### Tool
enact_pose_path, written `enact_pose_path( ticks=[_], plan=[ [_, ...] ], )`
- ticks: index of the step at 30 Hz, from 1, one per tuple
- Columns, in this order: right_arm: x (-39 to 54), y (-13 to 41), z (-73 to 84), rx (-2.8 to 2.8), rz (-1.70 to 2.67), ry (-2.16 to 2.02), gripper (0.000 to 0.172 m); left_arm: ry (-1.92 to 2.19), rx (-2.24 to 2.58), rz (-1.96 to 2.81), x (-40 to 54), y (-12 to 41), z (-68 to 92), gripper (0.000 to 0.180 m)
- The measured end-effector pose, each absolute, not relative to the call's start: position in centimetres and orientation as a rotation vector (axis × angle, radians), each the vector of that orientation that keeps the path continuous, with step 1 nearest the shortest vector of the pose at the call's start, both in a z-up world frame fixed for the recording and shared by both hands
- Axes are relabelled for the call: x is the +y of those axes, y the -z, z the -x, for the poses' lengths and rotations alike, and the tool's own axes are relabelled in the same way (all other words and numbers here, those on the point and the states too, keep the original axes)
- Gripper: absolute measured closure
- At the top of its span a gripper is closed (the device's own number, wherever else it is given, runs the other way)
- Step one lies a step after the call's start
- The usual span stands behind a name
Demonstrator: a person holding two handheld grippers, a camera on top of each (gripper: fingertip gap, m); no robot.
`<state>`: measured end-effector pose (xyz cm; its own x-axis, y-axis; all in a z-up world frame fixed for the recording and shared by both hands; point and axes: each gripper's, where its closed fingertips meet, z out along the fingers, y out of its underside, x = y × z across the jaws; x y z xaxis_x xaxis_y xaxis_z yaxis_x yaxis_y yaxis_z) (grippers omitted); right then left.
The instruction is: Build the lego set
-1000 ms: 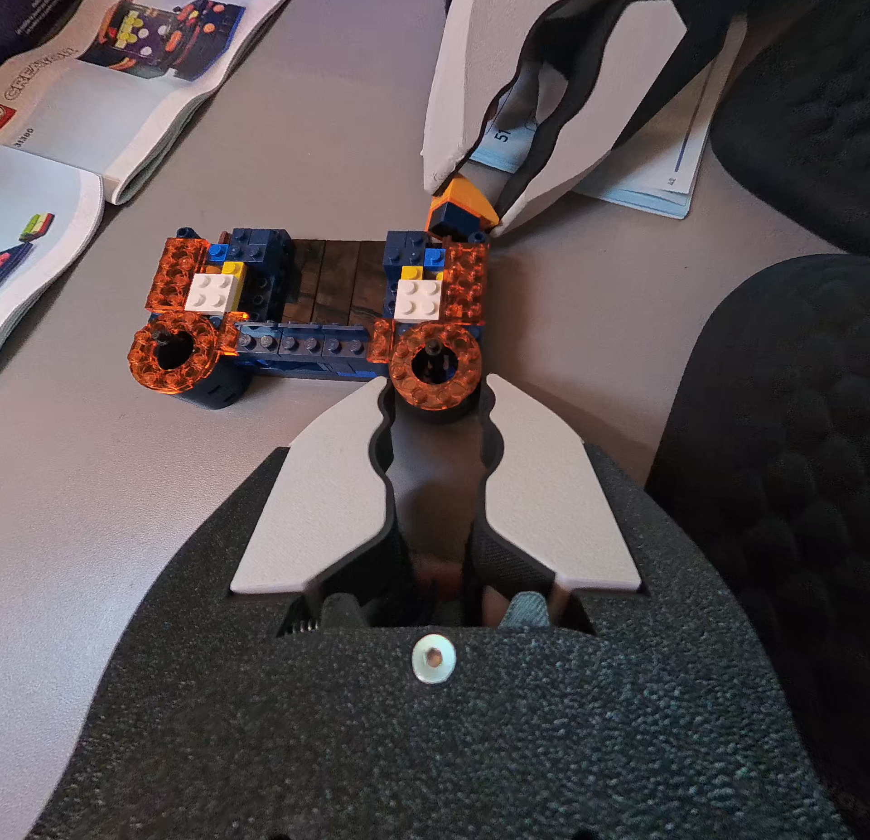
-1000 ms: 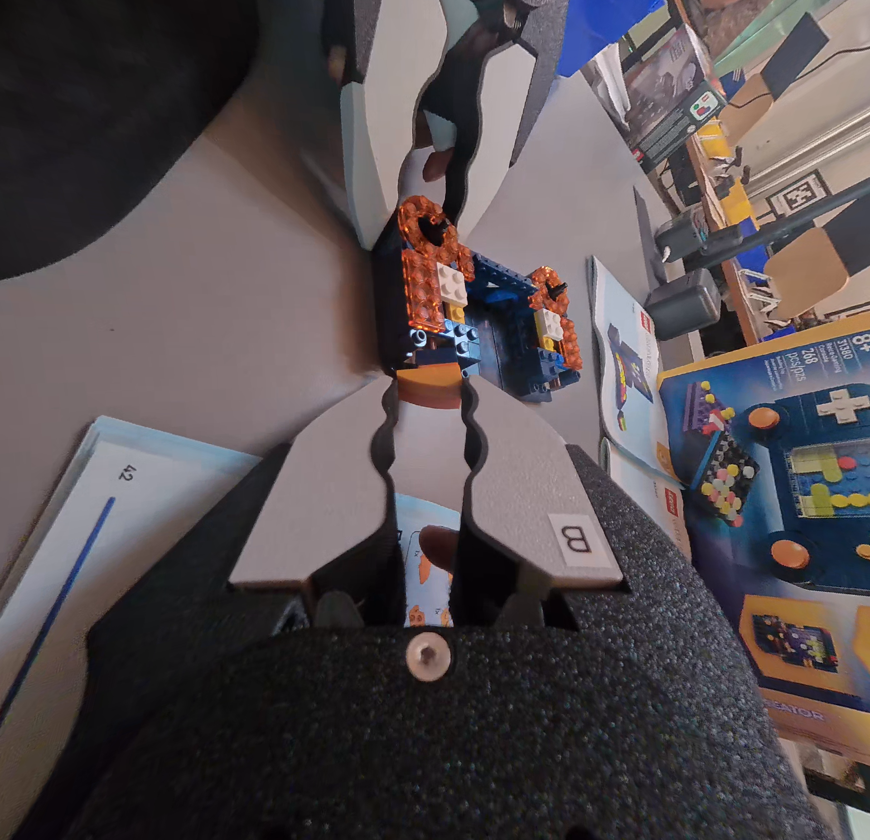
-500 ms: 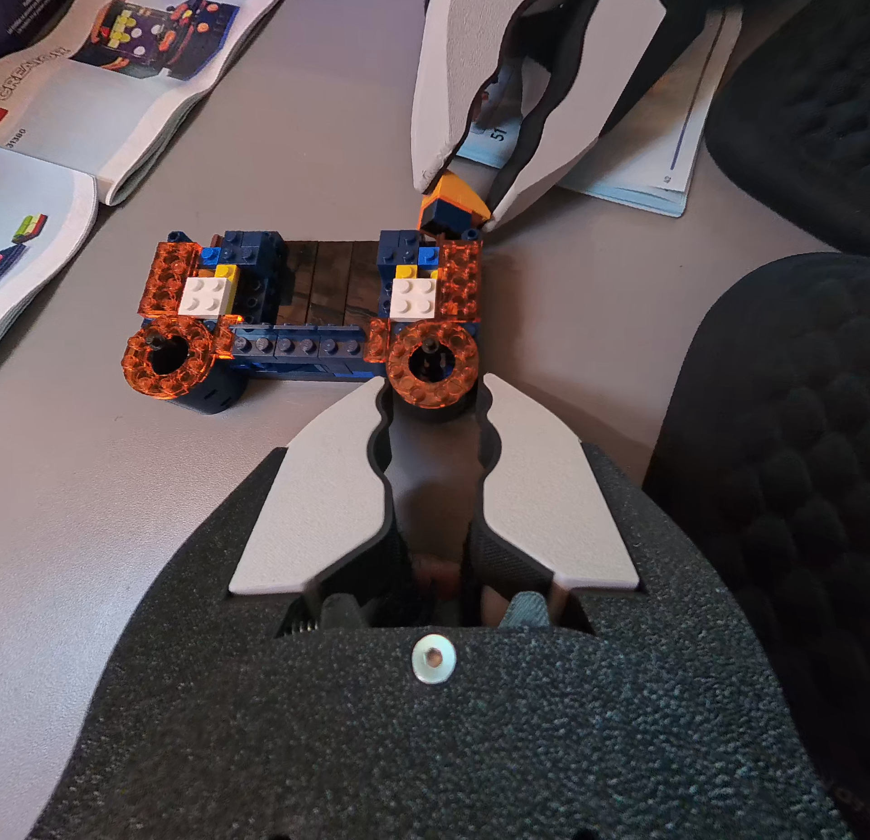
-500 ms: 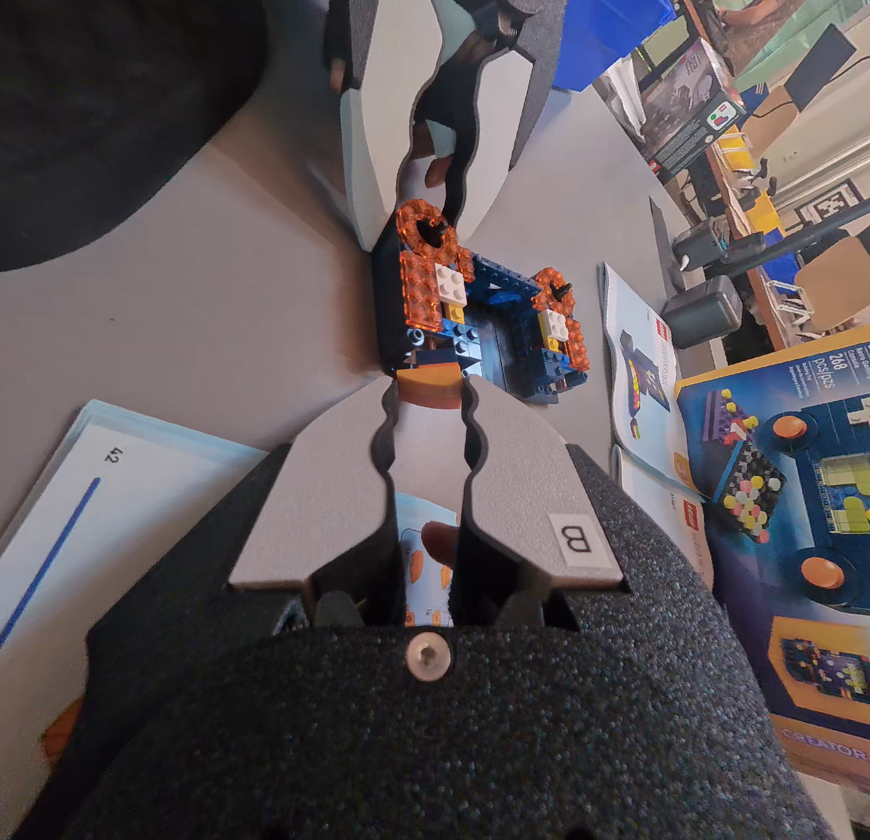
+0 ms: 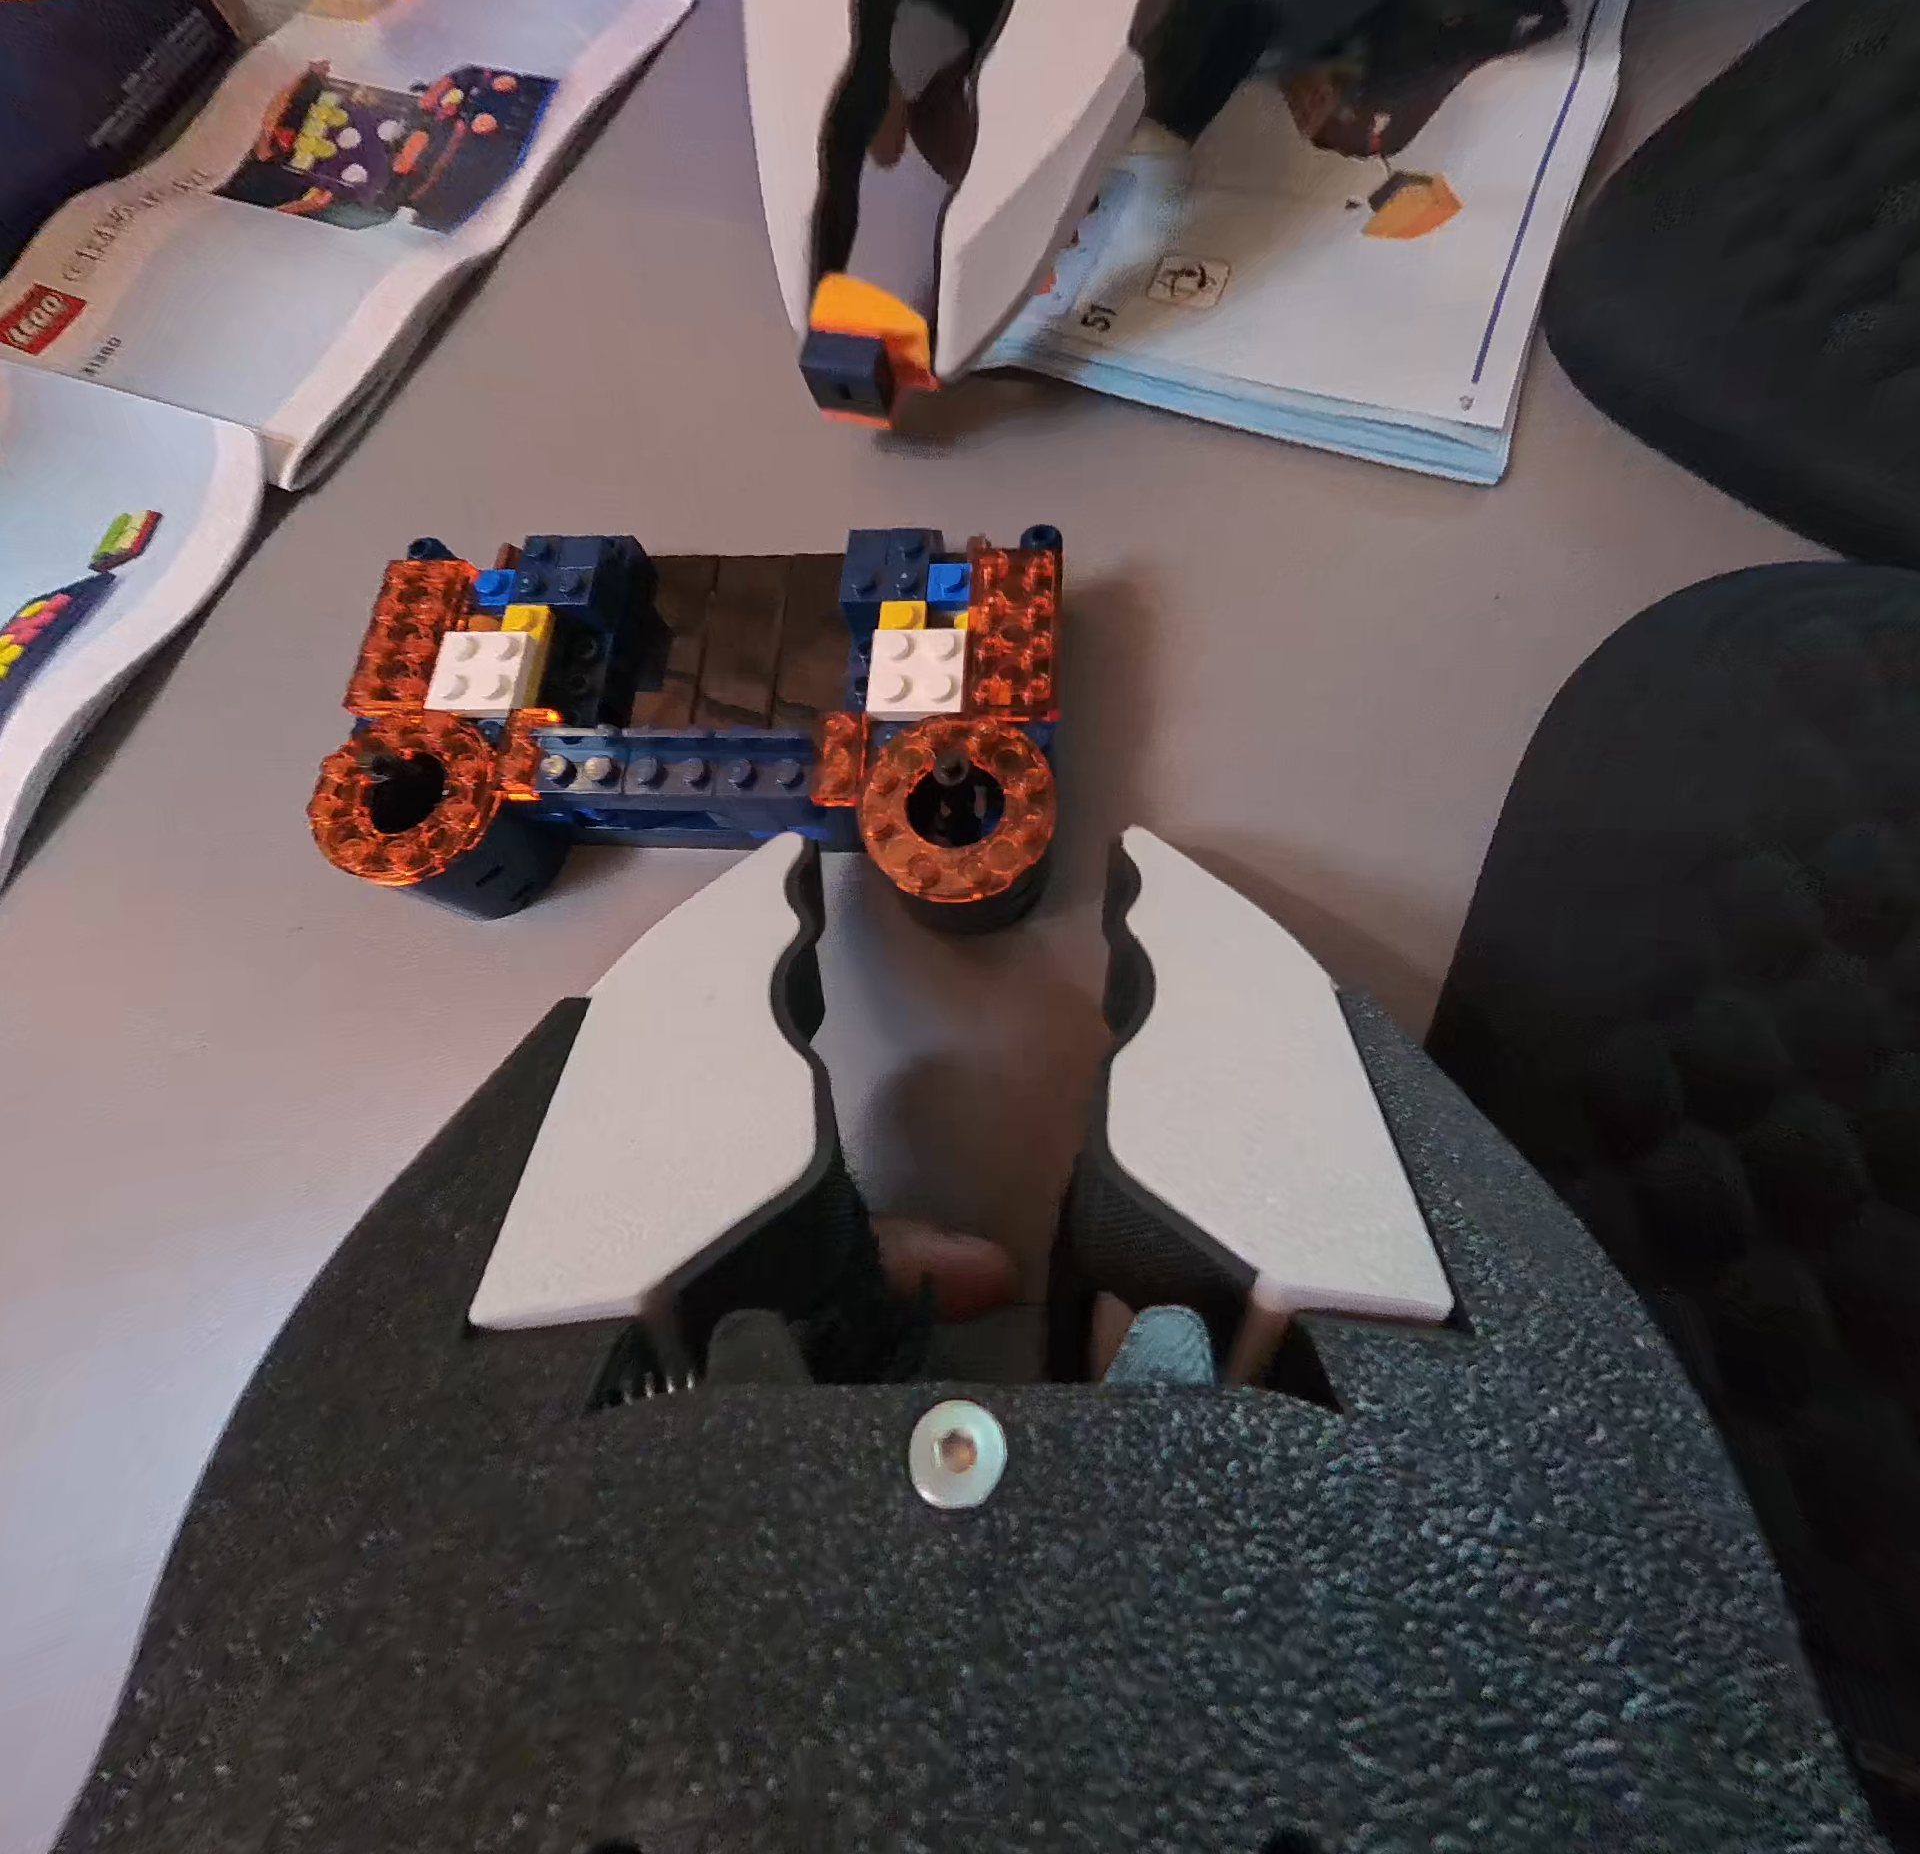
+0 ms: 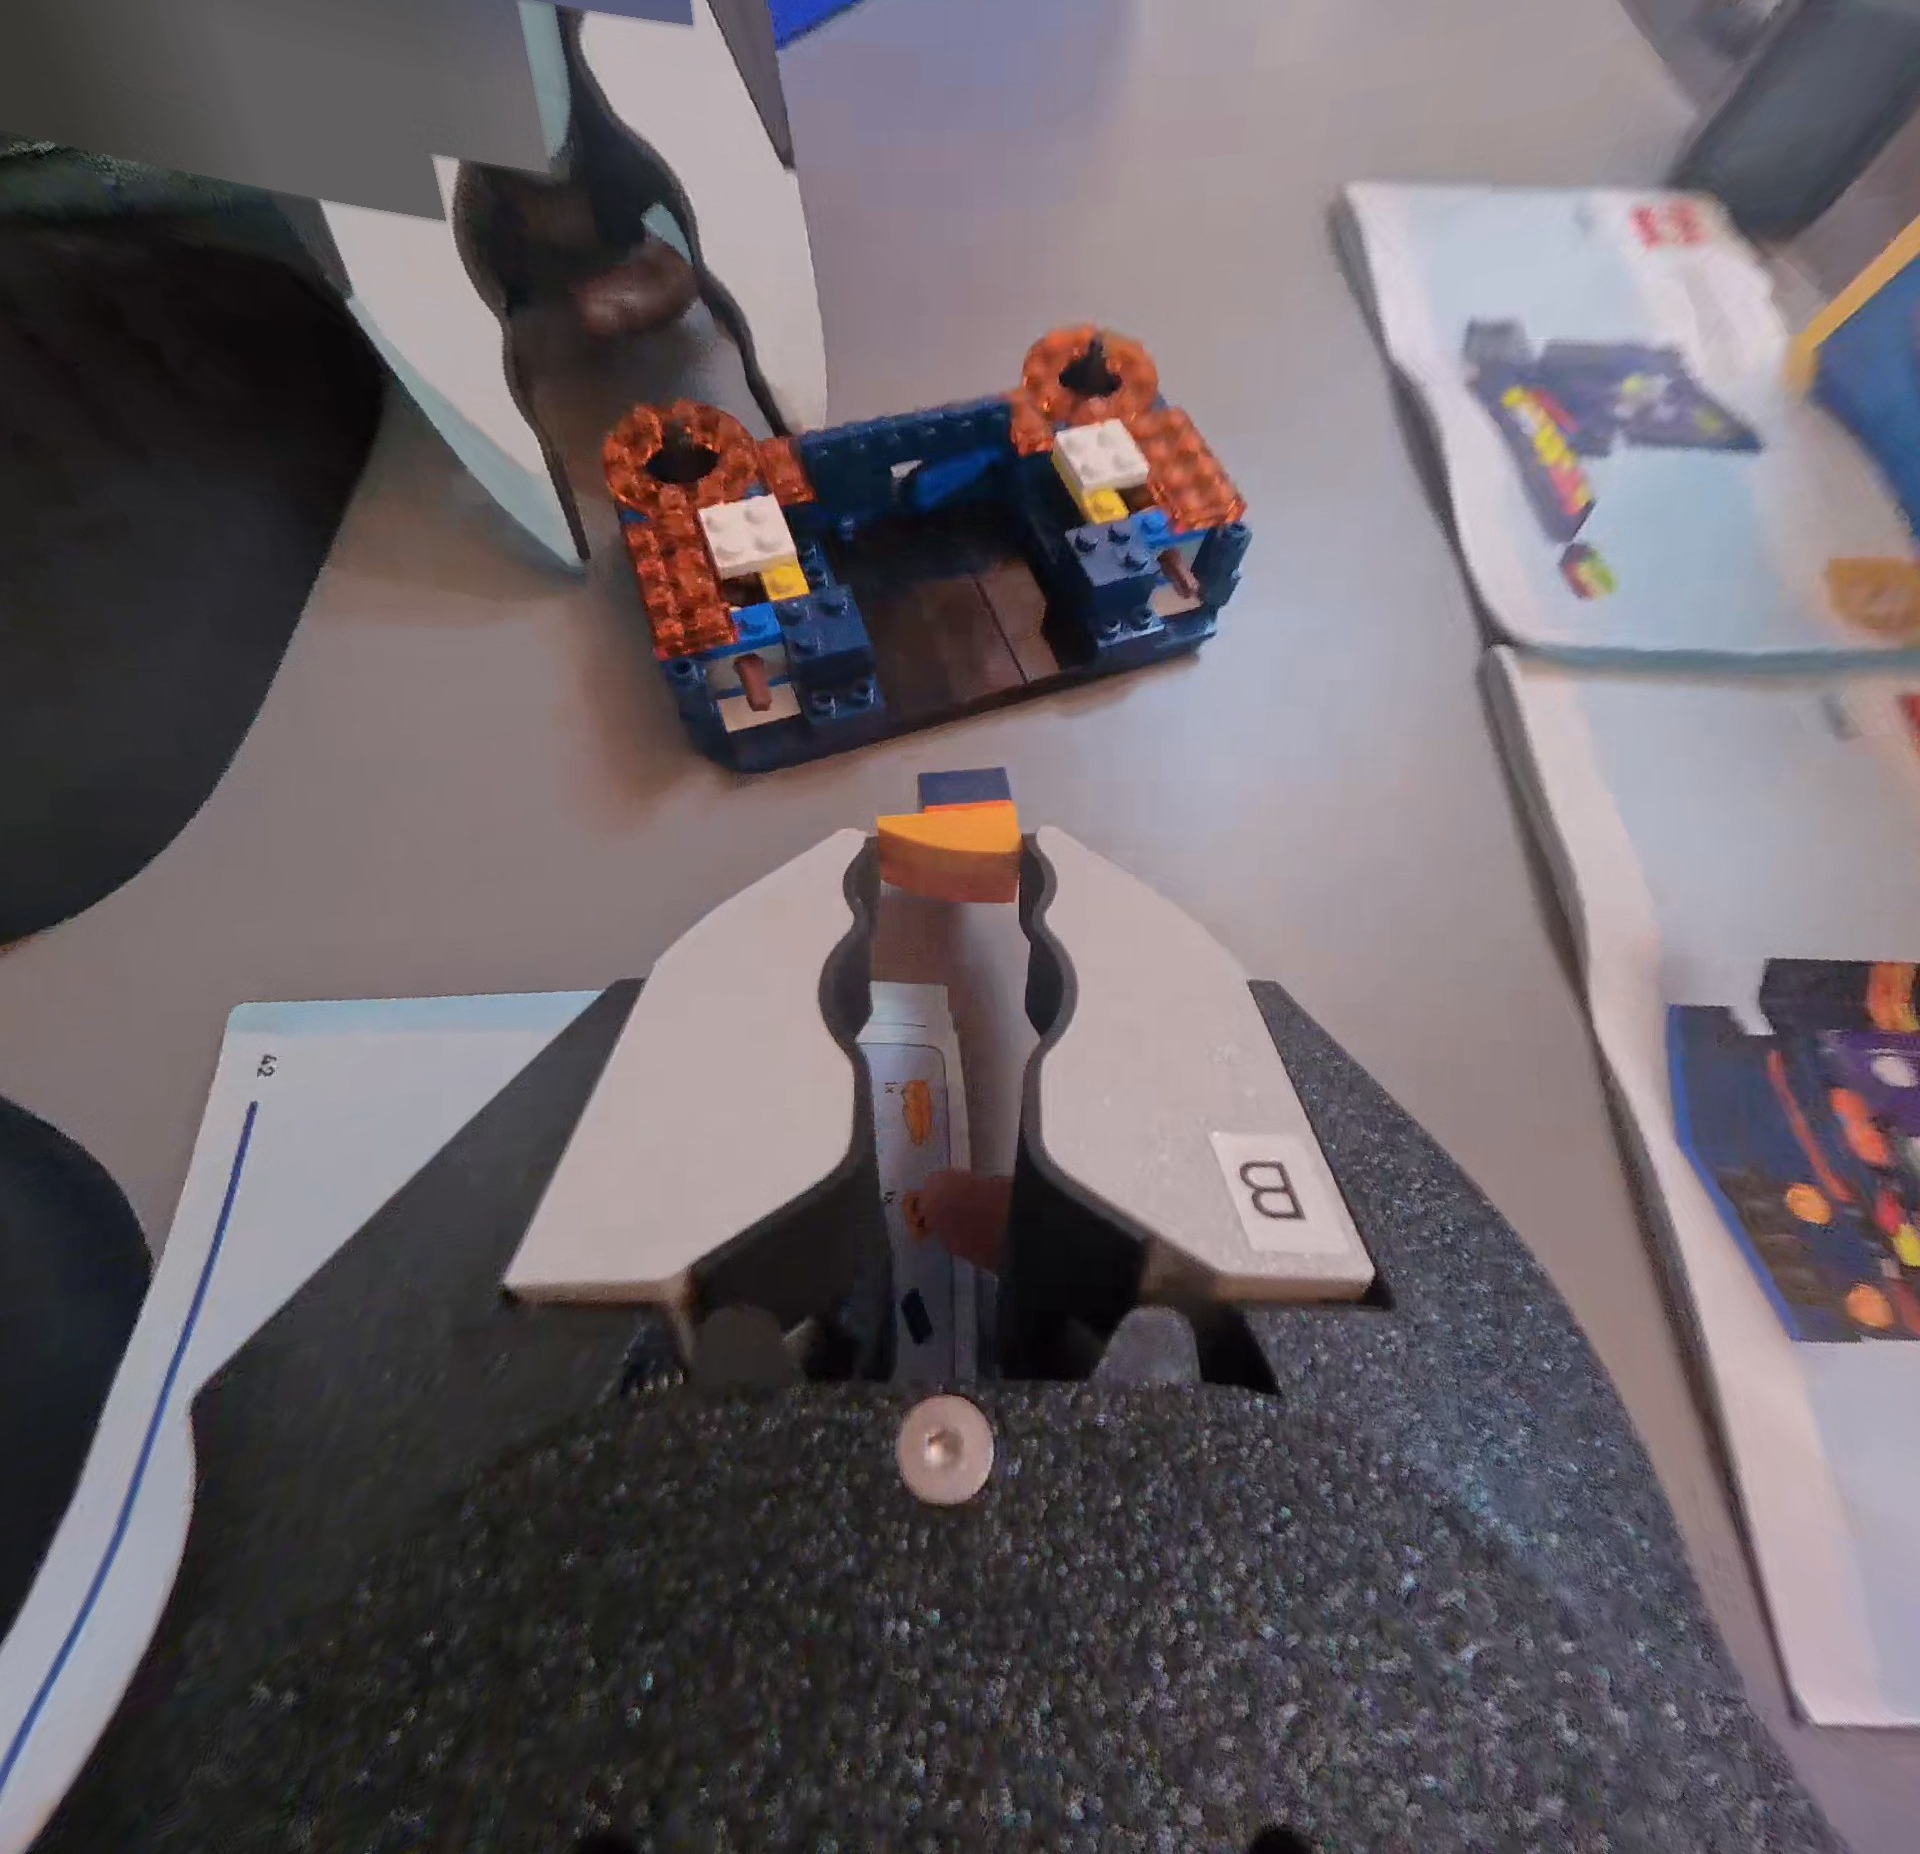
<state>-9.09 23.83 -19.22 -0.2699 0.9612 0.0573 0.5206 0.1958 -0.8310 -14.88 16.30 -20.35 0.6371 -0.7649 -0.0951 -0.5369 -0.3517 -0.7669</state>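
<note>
- Right tongs clamped on a small orange piece with a dark blue block on its far end; both pads pressed to its sides, piece carried clear of the surface.
- Left tongs apart, nothing gripped; fingertips either side of the near orange ring of the model, neither pad touching it.
- Model resting mid-surface, between the two tongs; booklets toward the left edge, an open booklet toward the far right, a box partly in view beyond the booklets.
- Orange piece: probably very light, rigid plastic, smooth and a bit slippery; curved top a poor seat for pads, so flat side faces the better hold, as now.
- Model: likely light and stiff yet prone to shedding parts; clear orange plates and rings probably the weakest joints under a pinch or twist.
- Best hold on model judged to be low on the dark blue base or across a ring's black drum, not on the thin top plates.
- Likely to slide on the smooth surface if pressed unsteadied.
</note>
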Motion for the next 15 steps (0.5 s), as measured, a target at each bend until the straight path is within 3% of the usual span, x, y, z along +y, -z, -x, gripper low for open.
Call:
enact_pose_path(
  ticks=[12,15],
  plan=[
    [24.2,20.9,8.7,-1.951,1.486,-0.888,0.146,0.338,0.936,1.799,17.3,16.7,14.2,0.119],
    [24.3,20.8,8.5,-1.953,1.483,-0.884,0.130,0.316,0.964,1.812,17.3,17.3,14.1,0.119]
  ],
)
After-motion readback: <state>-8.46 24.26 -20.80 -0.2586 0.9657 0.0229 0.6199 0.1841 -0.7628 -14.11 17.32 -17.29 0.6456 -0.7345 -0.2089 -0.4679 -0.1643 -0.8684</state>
